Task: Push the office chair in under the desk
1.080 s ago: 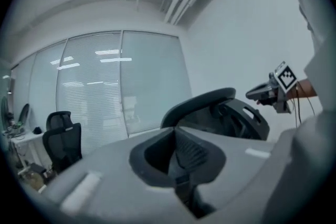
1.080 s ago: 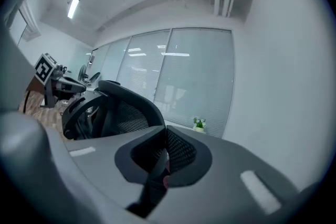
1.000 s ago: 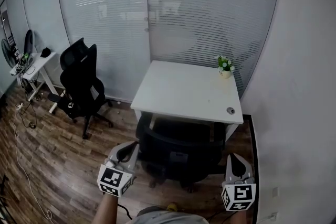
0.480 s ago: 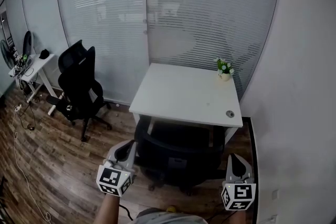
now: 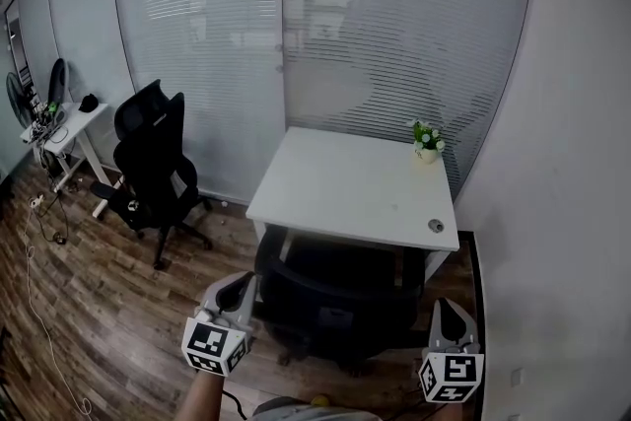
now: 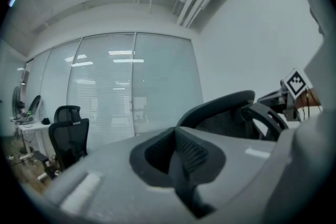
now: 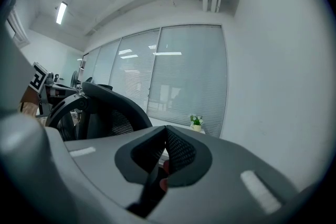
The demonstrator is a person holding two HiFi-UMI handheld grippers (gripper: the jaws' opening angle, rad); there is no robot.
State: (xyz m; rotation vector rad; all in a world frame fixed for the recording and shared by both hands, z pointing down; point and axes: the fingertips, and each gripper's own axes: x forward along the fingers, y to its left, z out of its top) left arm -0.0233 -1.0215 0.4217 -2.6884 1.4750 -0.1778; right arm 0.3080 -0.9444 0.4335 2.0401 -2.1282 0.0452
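Observation:
A black office chair [image 5: 335, 296] stands at the near edge of the white desk [image 5: 360, 182], its seat partly under the top and its backrest facing me. My left gripper [image 5: 237, 288] hangs by the chair's left side, jaws shut and empty. My right gripper [image 5: 446, 313] hangs by the chair's right side, also shut with nothing between the pads. Whether either tip touches the chair I cannot tell. The chair's backrest shows in the left gripper view [image 6: 231, 113] and in the right gripper view [image 7: 105, 107].
A small potted plant [image 5: 426, 138] and a round grommet [image 5: 435, 226] are on the desk. A second black office chair [image 5: 150, 163] stands to the left by a small white table [image 5: 71, 125]. The white wall [image 5: 552, 212] borders the right side; cables [image 5: 39, 251] lie on the wood floor.
The view has tipped slightly, so the desk and chair sit a little lower in the head view. Both grippers have dropped a touch toward the bottom edge, still beside the chair.

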